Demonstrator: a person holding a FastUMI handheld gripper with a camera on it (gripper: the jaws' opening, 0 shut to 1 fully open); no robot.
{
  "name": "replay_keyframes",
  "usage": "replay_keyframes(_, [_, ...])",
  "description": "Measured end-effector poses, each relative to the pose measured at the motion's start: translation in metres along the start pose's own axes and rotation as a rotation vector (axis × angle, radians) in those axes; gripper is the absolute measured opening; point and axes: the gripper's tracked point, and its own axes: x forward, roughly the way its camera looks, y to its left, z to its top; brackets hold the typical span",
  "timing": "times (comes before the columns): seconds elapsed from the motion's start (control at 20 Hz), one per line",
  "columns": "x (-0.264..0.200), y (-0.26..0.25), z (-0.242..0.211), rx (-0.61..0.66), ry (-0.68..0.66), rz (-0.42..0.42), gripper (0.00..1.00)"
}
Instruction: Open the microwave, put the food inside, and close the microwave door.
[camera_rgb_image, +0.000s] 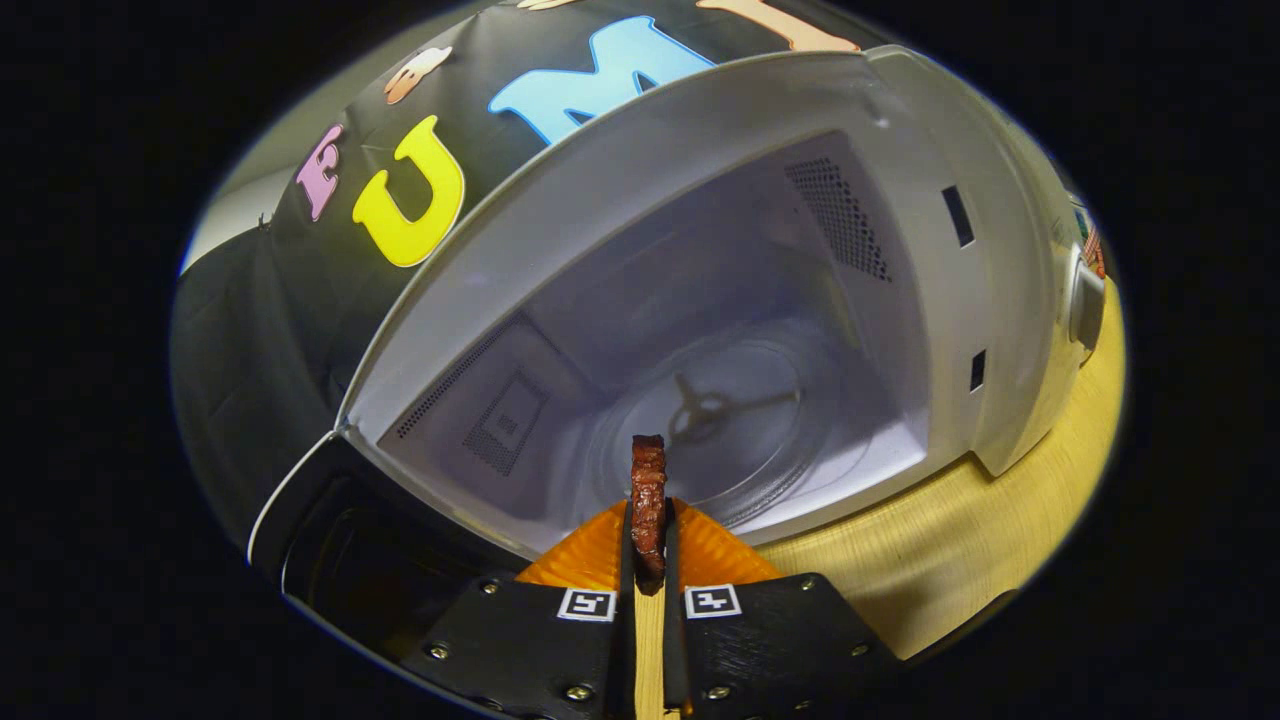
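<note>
A: Tool (649, 560) state?

B: Pressed together on a thin, dark reddish-brown strip of cooked meat (648, 495), both fingers (625, 545) clamping it from either side. Strip held upright, top end sticking up above the fingertips.

A: And the microwave?

B: White boxy microwave oven (1000, 300), tilted in the fisheye view, standing on a pale wood-grain counter (950, 560). Dark-windowed door (350, 560) swung wide open on the left side, lying below and left of the cavity. Cavity (650, 300) plain and light inside, with perforated vent patches on the left wall and the upper right wall.

A: Anything on the cavity floor?

B: Round clear glass turntable (740, 420), with a three-armed hub showing through the middle. Nothing else seen resting on it.

A: Where was the meat relative to all that?

B: Just at the front opening, in line with the near edge of the turntable, pinched in the tool and not set down. Hard to tell whether already past the sill or just short of it.

A: Anything else near the tool?

B: An orange ribbed piece (590, 555) fanned out right behind the fingers, low at the microwave's front edge. Could not tell what it was. Two small square black-and-white markers (587, 604) on the tool body.
</note>
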Motion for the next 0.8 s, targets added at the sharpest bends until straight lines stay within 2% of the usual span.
replay_keyframes(0.1, [0.004, -0.001, 0.001, -0.005, -0.013, 0.000, 0.12])
replay_keyframes(0.35, [0.012, -0.023, 0.014, -0.109, -0.072, -0.128, 0.25])
replay_keyframes(0.4, [0.014, -0.031, 0.021, -0.150, -0.093, -0.170, 0.33])
replay_keyframes(0.5, [0.010, -0.034, 0.037, -0.229, -0.143, -0.215, 0.73])
replay_keyframes(0.6, [0.002, -0.027, 0.049, -0.295, -0.203, -0.221, 0.96])
replay_keyframes(0.8, [-0.025, -0.003, 0.050, -0.399, -0.212, -0.174, 0.96])
